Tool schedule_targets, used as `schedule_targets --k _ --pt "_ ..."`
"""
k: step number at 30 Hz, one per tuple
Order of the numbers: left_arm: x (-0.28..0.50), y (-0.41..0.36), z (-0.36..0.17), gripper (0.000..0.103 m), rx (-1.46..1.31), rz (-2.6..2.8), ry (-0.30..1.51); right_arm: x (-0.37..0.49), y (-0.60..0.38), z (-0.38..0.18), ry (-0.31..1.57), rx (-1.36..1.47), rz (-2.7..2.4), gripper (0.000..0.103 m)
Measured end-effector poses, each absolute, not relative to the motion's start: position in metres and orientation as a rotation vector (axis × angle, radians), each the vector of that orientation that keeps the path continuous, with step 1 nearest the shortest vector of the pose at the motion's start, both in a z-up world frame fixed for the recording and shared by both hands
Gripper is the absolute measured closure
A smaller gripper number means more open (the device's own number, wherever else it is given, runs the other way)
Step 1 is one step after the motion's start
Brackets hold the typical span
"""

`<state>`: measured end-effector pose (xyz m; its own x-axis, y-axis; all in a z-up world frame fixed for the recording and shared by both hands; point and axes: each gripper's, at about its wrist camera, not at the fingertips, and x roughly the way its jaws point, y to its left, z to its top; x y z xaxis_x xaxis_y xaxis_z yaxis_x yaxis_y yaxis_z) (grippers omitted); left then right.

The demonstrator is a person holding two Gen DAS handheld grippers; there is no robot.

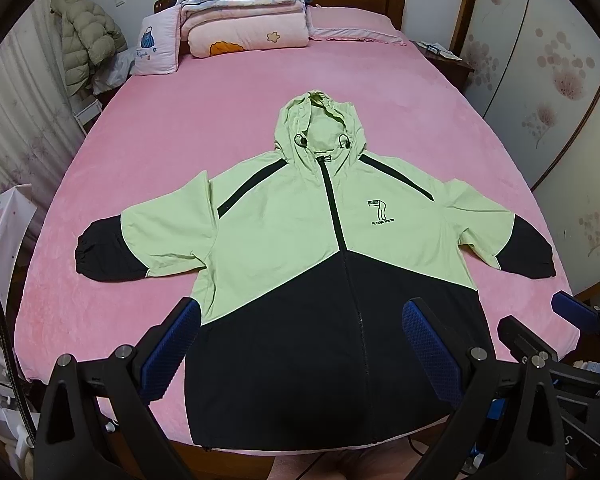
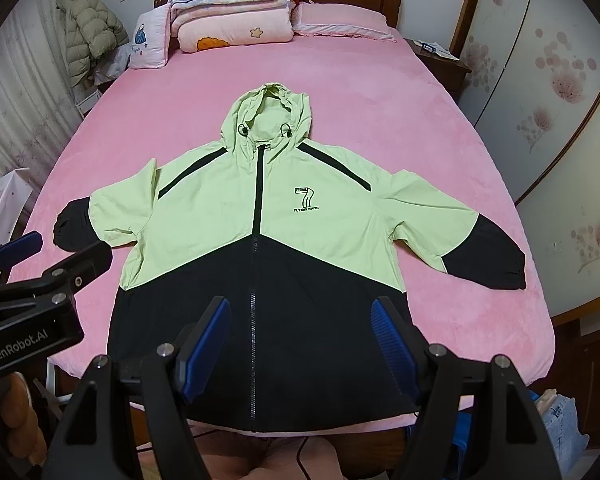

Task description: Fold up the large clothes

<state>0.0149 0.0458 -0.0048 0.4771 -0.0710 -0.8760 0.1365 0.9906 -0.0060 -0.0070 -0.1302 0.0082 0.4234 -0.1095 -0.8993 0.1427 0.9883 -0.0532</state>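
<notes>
Both my tools hang spread and empty, left tool (image 1: 300,332) and right tool (image 2: 300,328), above the hem of the jacket (image 1: 324,248), spread flat on the bed (image 1: 180,128). Folding hasn't begun; next I'd take a sleeve (image 1: 112,248) and fold inward.

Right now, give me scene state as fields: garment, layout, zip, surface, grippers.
garment: green and black hooded jacket
layout: spread flat, front up, both sleeves out to the sides, hood toward the headboard
zip: closed
surface: pink bed, hem at the near edge
left gripper: open, above the hem, holding nothing
right gripper: open, above the hem, holding nothing
fold: not started
</notes>
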Motion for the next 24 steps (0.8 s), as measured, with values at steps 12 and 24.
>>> schedule_targets --k 12,24 --pt "0.017 0.051 -0.005 0.003 0.081 -0.153 1.064 -0.006 -0.124 0.006 1.134 0.039 -0.177 0.03" --pt "0.019 0.056 -0.002 0.003 0.107 -0.198 1.036 -0.004 -0.114 0.005 1.138 0.034 -0.202 0.03"
